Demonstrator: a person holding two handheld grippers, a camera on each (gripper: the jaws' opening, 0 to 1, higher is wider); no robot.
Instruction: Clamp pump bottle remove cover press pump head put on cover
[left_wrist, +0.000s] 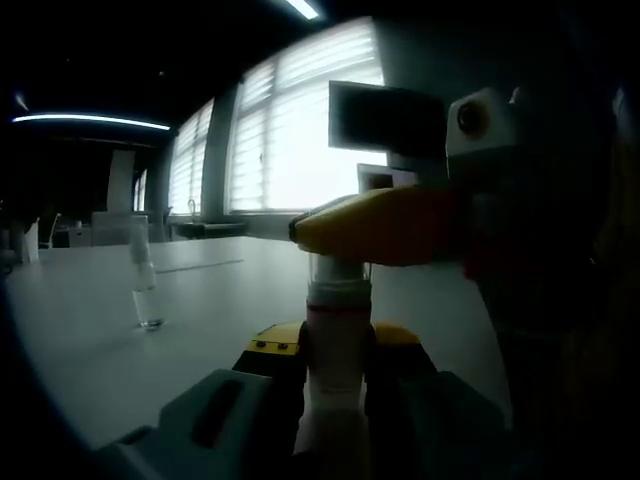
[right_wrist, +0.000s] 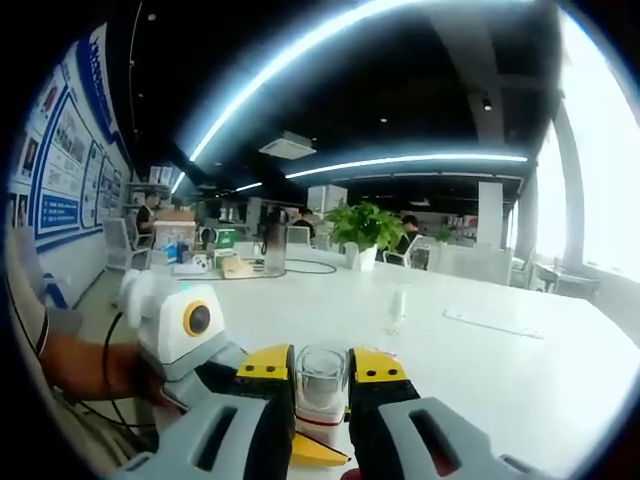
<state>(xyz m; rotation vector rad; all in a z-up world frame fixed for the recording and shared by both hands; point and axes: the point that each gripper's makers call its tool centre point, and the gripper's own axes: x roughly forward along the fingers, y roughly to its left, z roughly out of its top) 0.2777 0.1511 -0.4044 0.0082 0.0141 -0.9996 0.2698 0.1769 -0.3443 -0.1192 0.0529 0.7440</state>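
The pump bottle (left_wrist: 335, 350), white with a red band, stands upright over the white table (left_wrist: 215, 300). My left gripper (left_wrist: 335, 345) is shut on its body, just under the neck. A clear cover (left_wrist: 340, 268) sits on top of the bottle. My right gripper (left_wrist: 315, 235) reaches in from the right, its yellow fingers closed at the cover's height. In the right gripper view the clear cover (right_wrist: 322, 375) is squeezed between the jaws of my right gripper (right_wrist: 322, 368), with the bottle (right_wrist: 320, 422) beneath it. A hand (right_wrist: 80, 365) holds the left gripper at the lower left.
A small clear bottle (left_wrist: 146, 290) stands alone on the table, also seen as a clear bottle (right_wrist: 397, 308) beyond the jaws. Boxes and clutter (right_wrist: 200, 258) and a potted plant (right_wrist: 365, 225) sit at the table's far end. Bright blinded windows (left_wrist: 300, 130) run behind.
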